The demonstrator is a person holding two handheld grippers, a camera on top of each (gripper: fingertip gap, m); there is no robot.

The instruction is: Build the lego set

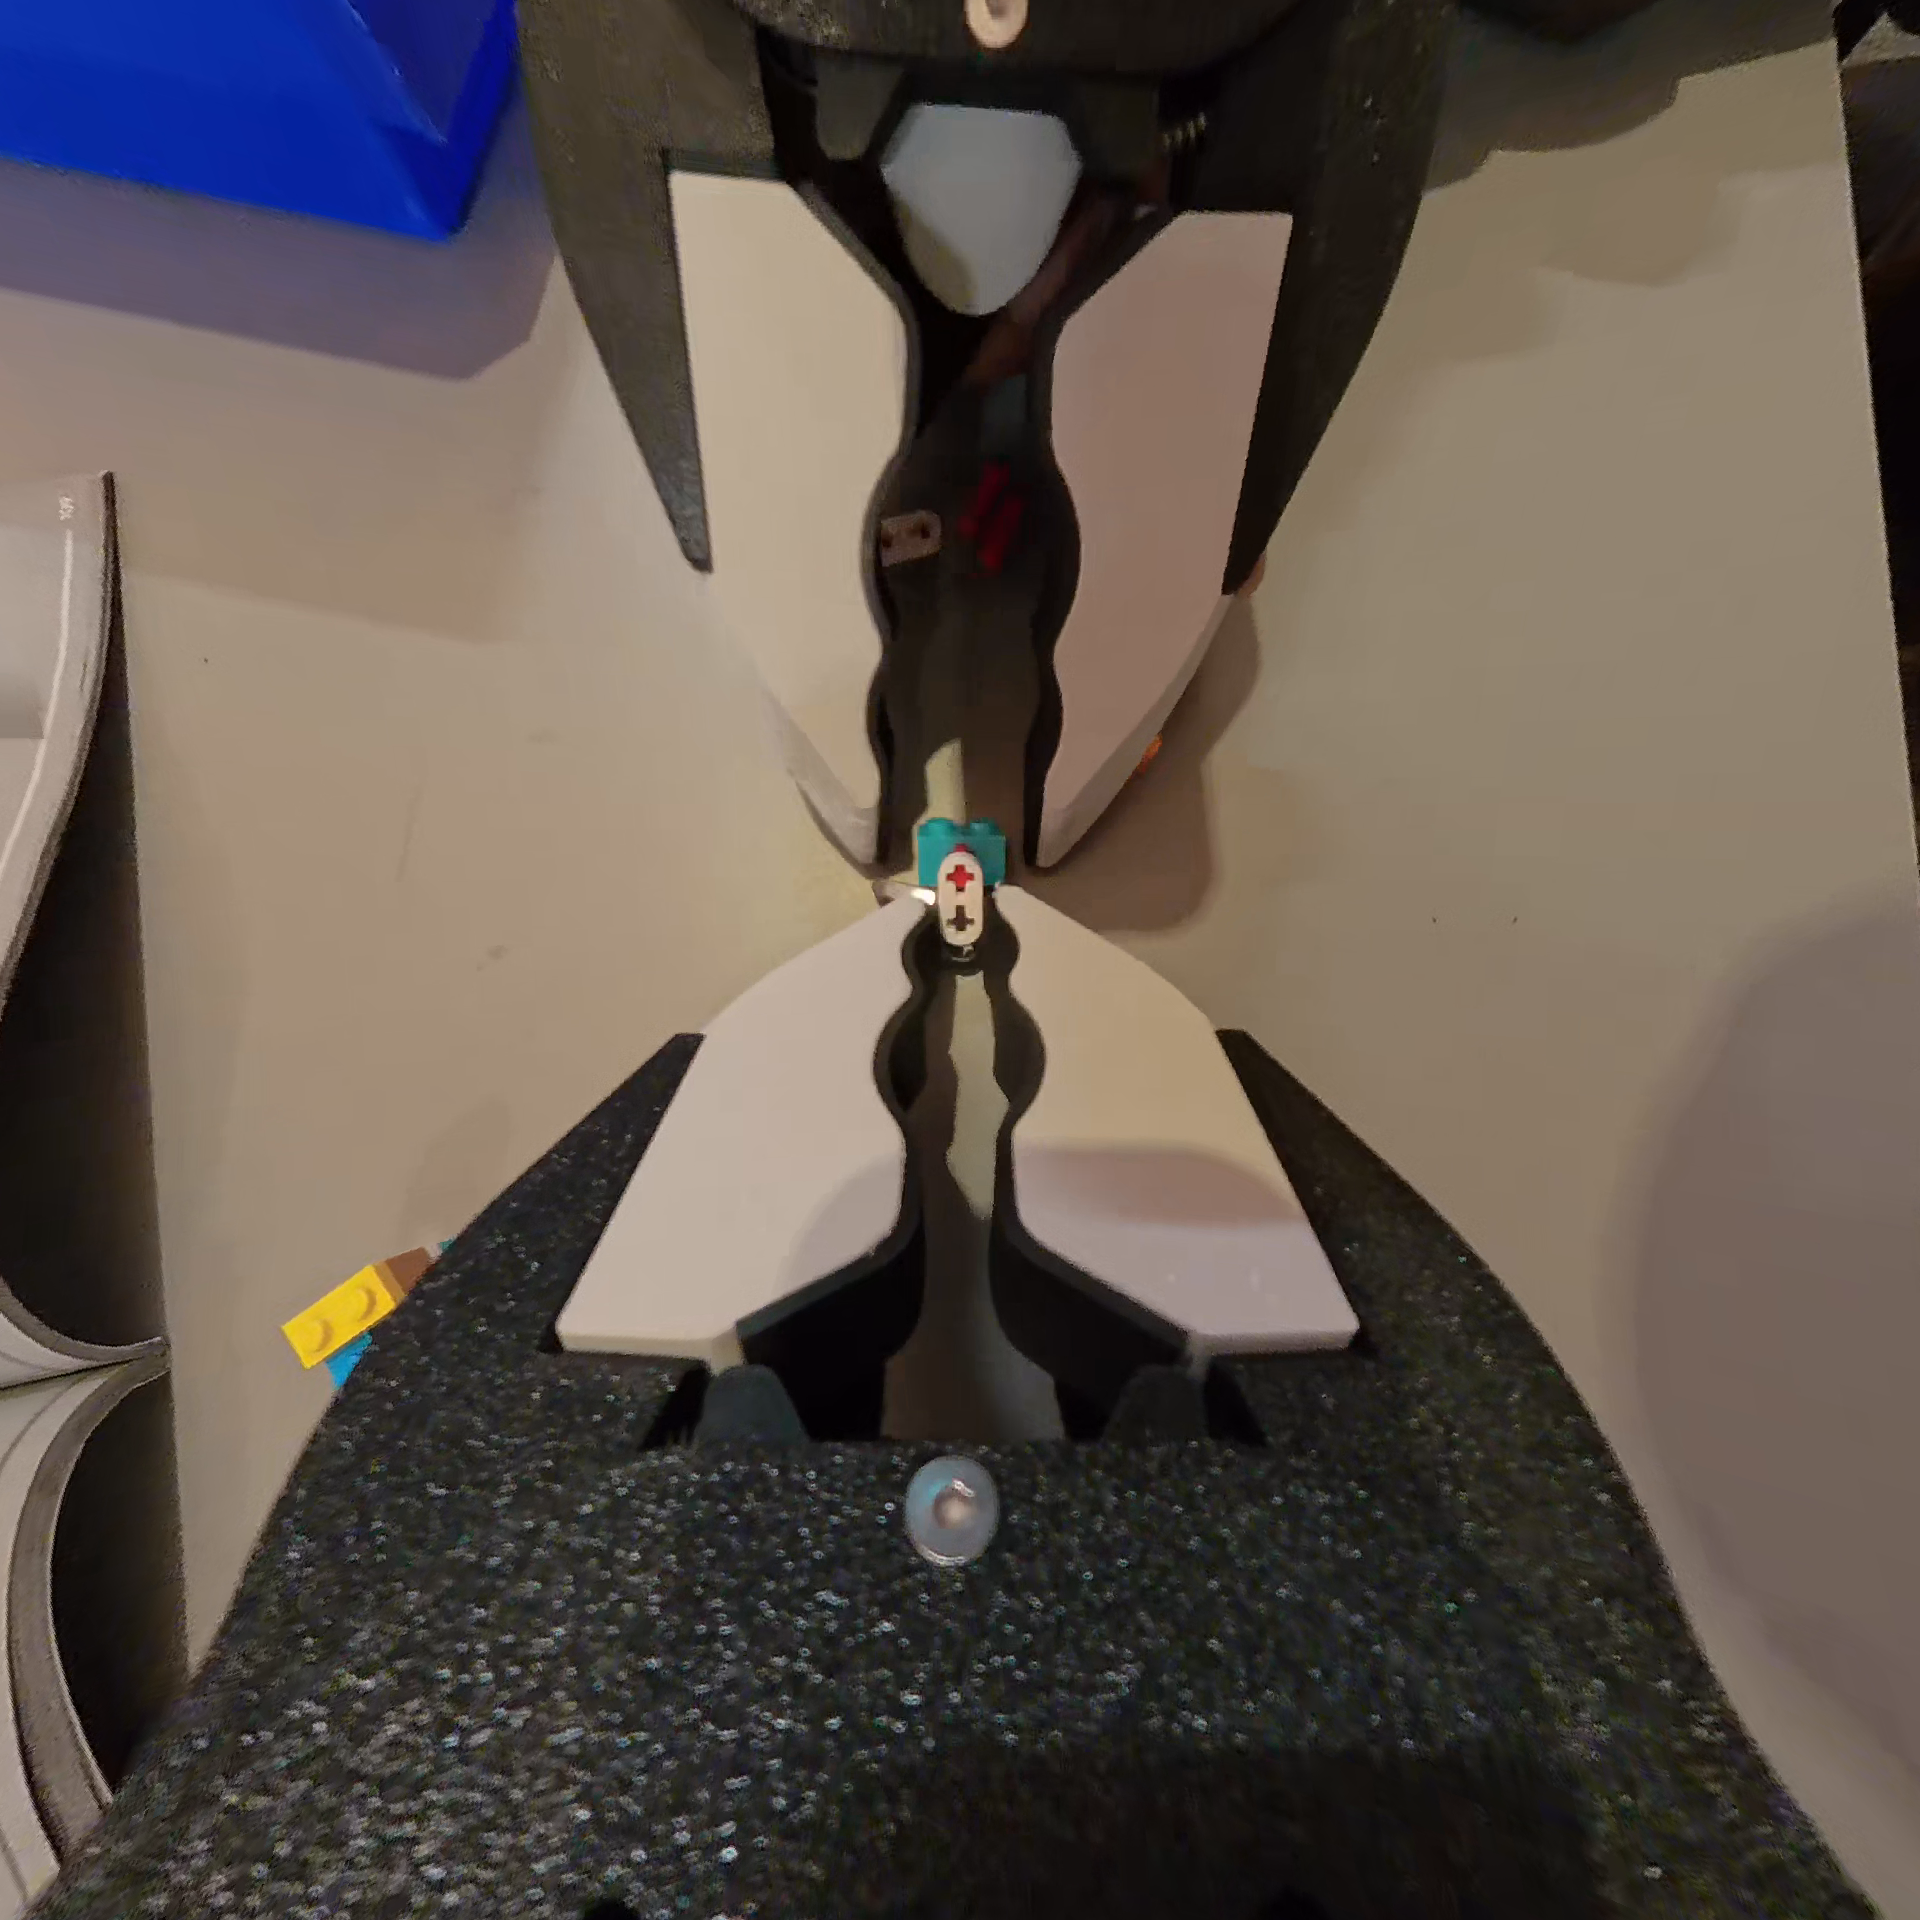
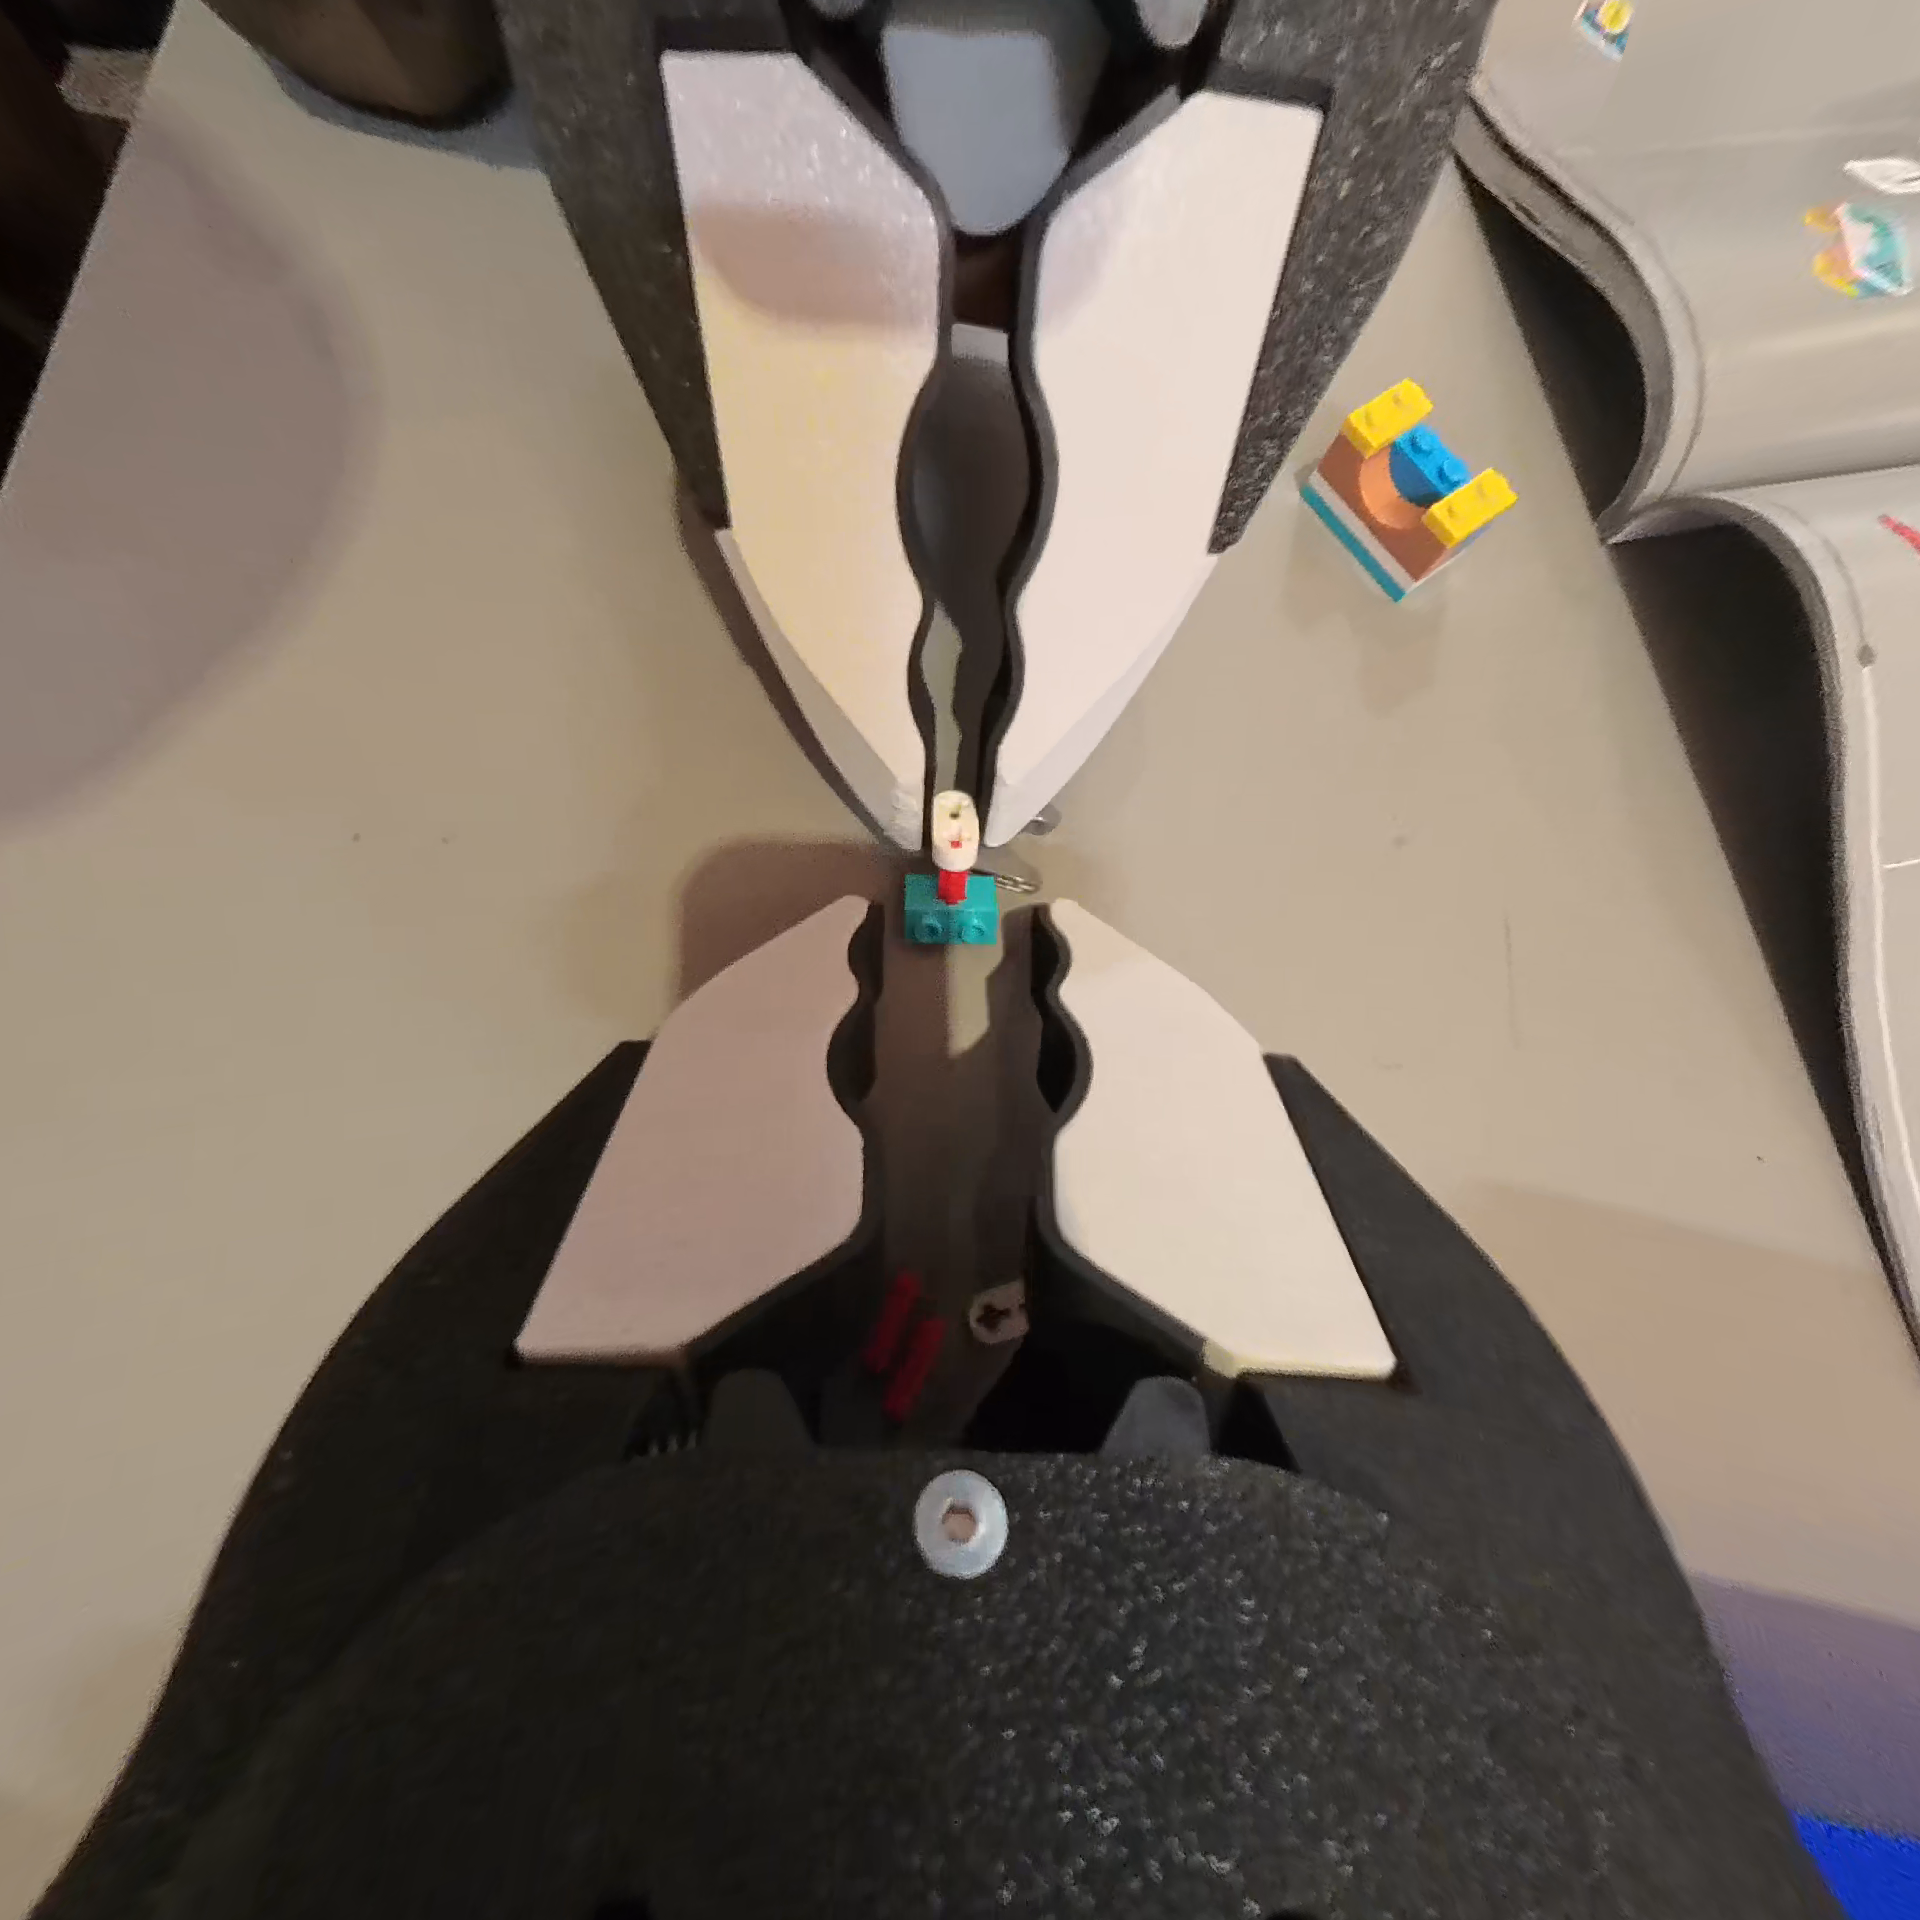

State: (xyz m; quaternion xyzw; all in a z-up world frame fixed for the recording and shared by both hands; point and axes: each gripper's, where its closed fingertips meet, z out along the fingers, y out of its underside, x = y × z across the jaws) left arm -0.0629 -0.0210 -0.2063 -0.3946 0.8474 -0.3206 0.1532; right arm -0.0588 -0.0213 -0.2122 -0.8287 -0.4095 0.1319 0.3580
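Observation:
My left gripper (image 1: 961, 930) is shut on a small white rounded link (image 1: 958, 899) with cross-shaped holes. A red axle (image 2: 951, 885) sits in the link's far hole and joins it to a teal brick (image 2: 951, 920). My right gripper (image 2: 954, 914) faces the left one tip to tip, its jaws closed around the teal brick (image 1: 964, 847). In the right wrist view the left gripper (image 2: 956, 826) comes in from the top, holding the link (image 2: 954, 829). The joined pieces hang just above the beige table.
A small build of yellow, blue and brown bricks (image 2: 1403, 488) stands on the table by the open instruction booklet (image 2: 1766, 312); it also shows beside my left gripper (image 1: 353, 1314). A blue bin (image 1: 239, 94) sits at the far left. Loose red pins (image 2: 904, 1345) and a grey piece (image 2: 997, 1314) lie under my right gripper. The grippers are tip to tip, or close to it. My right tips are roughly 7 cm from the grey piece (image 2: 997, 1314). Seen from the left wrist view (image 1: 911, 534) as well.

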